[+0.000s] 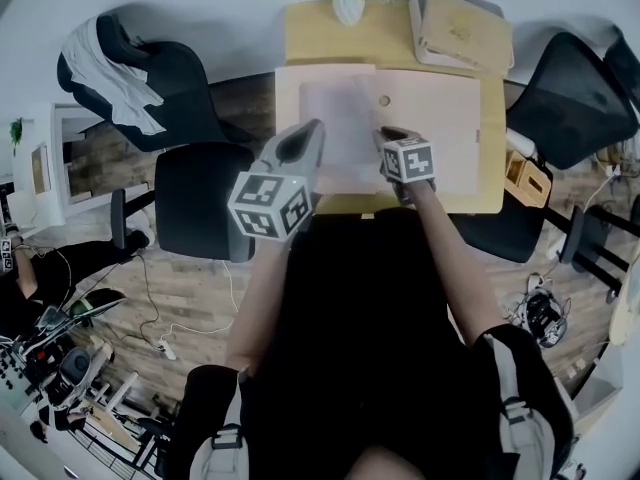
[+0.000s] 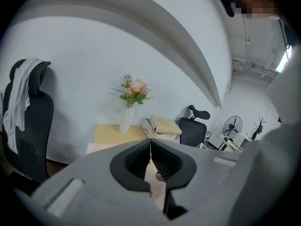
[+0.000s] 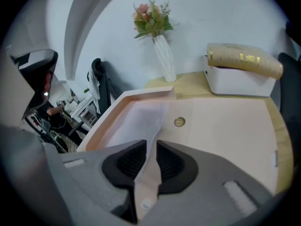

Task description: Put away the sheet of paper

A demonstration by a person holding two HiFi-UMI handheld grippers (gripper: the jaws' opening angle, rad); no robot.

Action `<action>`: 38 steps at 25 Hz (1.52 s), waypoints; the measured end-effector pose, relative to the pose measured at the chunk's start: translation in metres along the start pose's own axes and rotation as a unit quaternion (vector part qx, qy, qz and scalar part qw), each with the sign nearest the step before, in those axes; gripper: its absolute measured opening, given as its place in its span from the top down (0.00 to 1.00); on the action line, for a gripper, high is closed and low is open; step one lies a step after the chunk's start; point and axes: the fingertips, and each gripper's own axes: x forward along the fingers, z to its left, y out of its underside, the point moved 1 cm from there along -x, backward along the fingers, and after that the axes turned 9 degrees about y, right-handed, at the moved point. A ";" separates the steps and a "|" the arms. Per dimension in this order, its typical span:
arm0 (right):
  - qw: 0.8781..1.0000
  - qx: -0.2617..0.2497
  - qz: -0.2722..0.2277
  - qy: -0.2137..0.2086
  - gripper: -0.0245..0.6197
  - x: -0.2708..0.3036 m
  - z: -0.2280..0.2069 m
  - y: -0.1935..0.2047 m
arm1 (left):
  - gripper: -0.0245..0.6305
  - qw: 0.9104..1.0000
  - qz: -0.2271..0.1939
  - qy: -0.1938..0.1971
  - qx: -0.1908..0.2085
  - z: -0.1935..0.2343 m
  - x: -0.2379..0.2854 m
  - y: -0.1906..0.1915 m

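A pale pink snap folder (image 1: 440, 118) (image 3: 225, 126) lies open on the wooden table (image 1: 320, 38). A thin whitish sheet of paper (image 1: 338, 118) (image 3: 136, 121) rests on its left half. My left gripper (image 1: 305, 140) (image 2: 150, 161) is raised at the sheet's left edge. Its jaws are pressed together on a thin pale edge that looks like the sheet. My right gripper (image 1: 392, 138) (image 3: 151, 159) is at the sheet's right side, shut on a pink flap of the folder that carries a snap stud. The other snap half (image 3: 179, 122) shows on the folder.
A white vase of flowers (image 1: 347, 3) (image 3: 164, 55) stands at the table's back edge. A white box with a tan pad on top (image 1: 460, 28) (image 3: 240, 72) sits at the back right. Black office chairs (image 1: 195, 198) (image 1: 570, 88) flank the table.
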 end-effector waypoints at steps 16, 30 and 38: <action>0.990 -0.097 -0.093 -0.031 0.87 -0.158 -0.071 0.047 | 0.95 0.999 0.008 -0.046 0.012 -0.153 -0.003 0.050; 0.947 -0.249 -0.205 0.000 0.88 -0.260 -0.096 0.041 | 0.95 0.995 -0.015 -0.097 -0.011 -0.225 0.002 0.098; 0.927 -0.260 -0.271 0.018 0.91 -0.297 -0.097 -0.004 | 0.95 0.995 -0.035 -0.096 0.004 -0.230 0.012 0.075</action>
